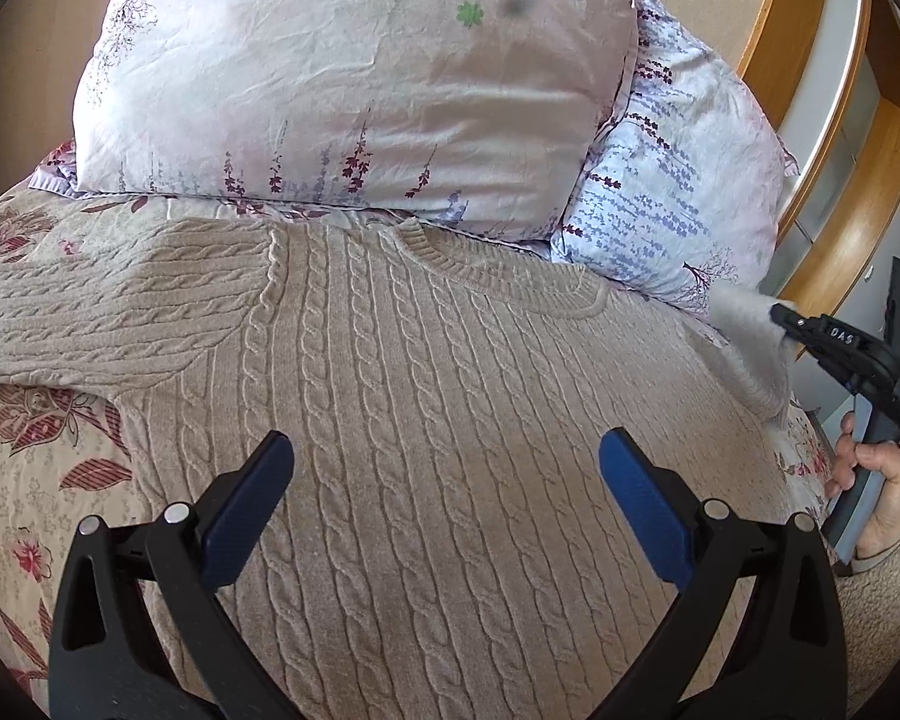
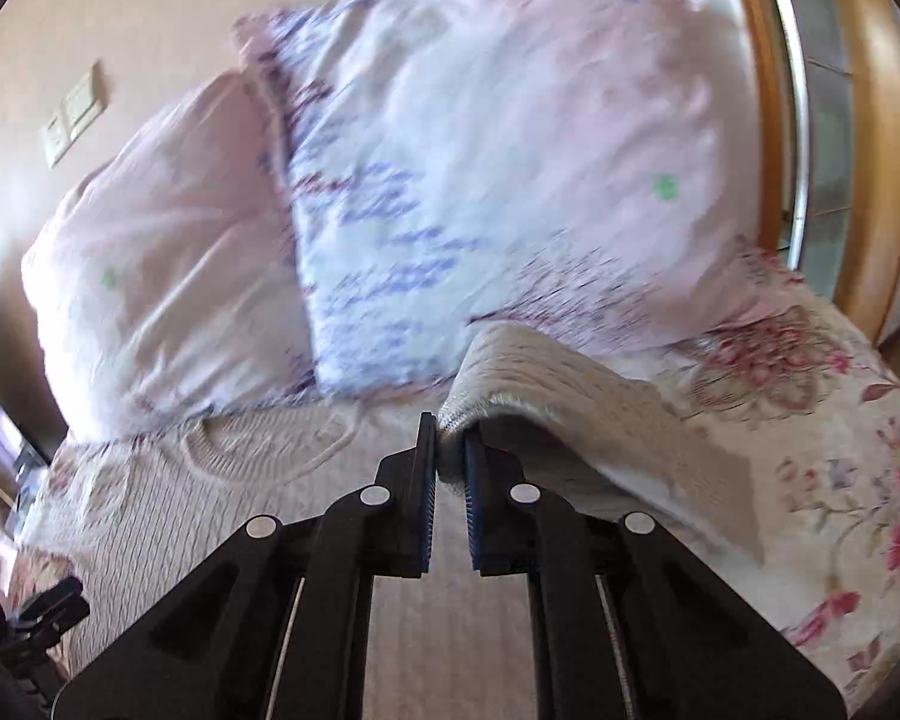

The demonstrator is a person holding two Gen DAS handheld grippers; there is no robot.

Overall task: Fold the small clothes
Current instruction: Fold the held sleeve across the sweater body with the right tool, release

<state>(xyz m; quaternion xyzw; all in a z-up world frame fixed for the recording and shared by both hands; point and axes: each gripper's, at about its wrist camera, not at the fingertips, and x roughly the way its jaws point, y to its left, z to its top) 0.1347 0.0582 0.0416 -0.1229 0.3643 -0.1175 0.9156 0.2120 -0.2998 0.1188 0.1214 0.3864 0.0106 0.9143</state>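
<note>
A beige cable-knit sweater (image 1: 450, 396) lies flat on the bed, collar toward the pillows, its left sleeve (image 1: 102, 312) spread out to the left. My left gripper (image 1: 447, 456) is open and empty, hovering over the sweater's chest. My right gripper (image 2: 450, 450) is shut on the right sleeve (image 2: 570, 414) and holds it lifted off the bed. In the left wrist view the right gripper (image 1: 780, 315) shows at the right edge with the raised sleeve (image 1: 744, 348) in it. The sweater body also shows in the right wrist view (image 2: 222, 492).
Two floral pillows (image 1: 354, 84) (image 1: 672, 180) lean at the head of the bed. A floral bedspread (image 1: 36, 480) covers the bed. A wooden headboard frame (image 1: 870, 192) curves at the right. A wall switch (image 2: 72, 114) is on the wall.
</note>
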